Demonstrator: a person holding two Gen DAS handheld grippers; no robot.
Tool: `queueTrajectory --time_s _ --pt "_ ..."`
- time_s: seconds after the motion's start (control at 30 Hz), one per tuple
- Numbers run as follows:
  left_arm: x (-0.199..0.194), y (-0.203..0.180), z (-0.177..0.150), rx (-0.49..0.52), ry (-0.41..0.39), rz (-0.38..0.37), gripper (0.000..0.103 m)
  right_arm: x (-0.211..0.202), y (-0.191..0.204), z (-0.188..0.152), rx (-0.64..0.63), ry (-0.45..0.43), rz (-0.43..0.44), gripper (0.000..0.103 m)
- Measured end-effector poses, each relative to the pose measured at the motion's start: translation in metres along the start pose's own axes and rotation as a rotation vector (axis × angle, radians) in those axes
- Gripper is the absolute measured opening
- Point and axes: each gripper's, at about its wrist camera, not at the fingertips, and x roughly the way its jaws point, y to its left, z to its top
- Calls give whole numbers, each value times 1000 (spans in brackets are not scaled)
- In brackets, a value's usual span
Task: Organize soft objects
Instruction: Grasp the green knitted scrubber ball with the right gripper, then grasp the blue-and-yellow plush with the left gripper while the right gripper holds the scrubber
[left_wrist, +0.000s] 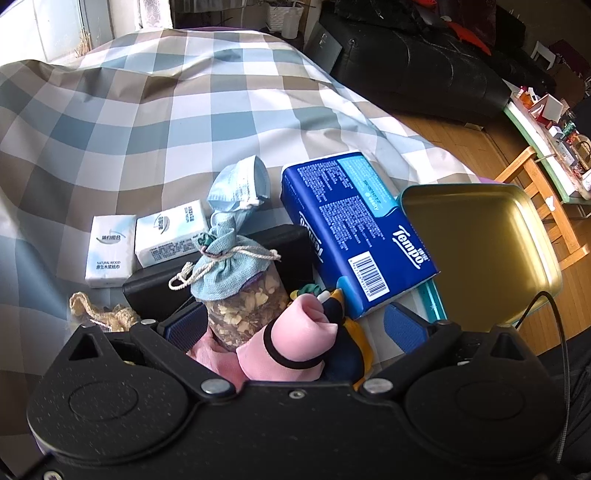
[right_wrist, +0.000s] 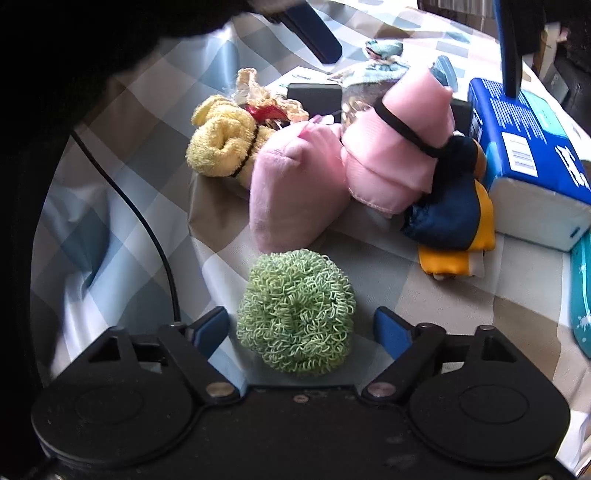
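Observation:
A green curly scrubber ball (right_wrist: 295, 310) lies on the checked cloth (right_wrist: 443, 314), and my right gripper (right_wrist: 301, 328) stands open around it with a small gap at each pad. Beyond it lies a pile: a pink plush (right_wrist: 291, 184), a pink rolled cloth (right_wrist: 399, 147) with a black band, a yellow towel roll (right_wrist: 221, 147) and a navy and yellow pouch (right_wrist: 454, 206). My left gripper (left_wrist: 291, 328) hangs open over that pile, above the pink roll (left_wrist: 295, 343) and a blue-topped sachet (left_wrist: 236, 273), holding nothing.
A blue Tempo tissue pack (left_wrist: 354, 232) leans on an open gold tin (left_wrist: 480, 251) at the right. Two white tissue packs (left_wrist: 109, 254), a face mask (left_wrist: 240, 188) and a black box (left_wrist: 155, 284) lie behind the pile. The cloth's right edge drops to a wooden floor.

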Motion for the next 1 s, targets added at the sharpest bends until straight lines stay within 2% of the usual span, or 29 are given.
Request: queueTrajectory --time_s 0.07,0.13,0.37,0.6,0.8,0.97,1.0 --pt "2 -2 -3 6 7 8 98 -1 0 0 -5 -2 24 60" --pt "5 -4 -6 17 13 22 98 -5 1 0 -16 -5 37 55" --pt "9 -9 -14 26 29 30 98 -40 -4 -12 -68 -73 -42 55" --pt "13 -13 -19 22 27 27 98 -59 -26 -22 10 -77 -99 55" --pt "29 -9 -18 -6 82 25 98 -63 -38 -18 65 -90 -96 55" --pt "43 -8 -18 -28 143 -5 86 -68 -45 -18 77 -92 -97 55" --pt "45 -9 -18 -25 148 -5 78 -66 -46 -18 84 -90 -95 55"
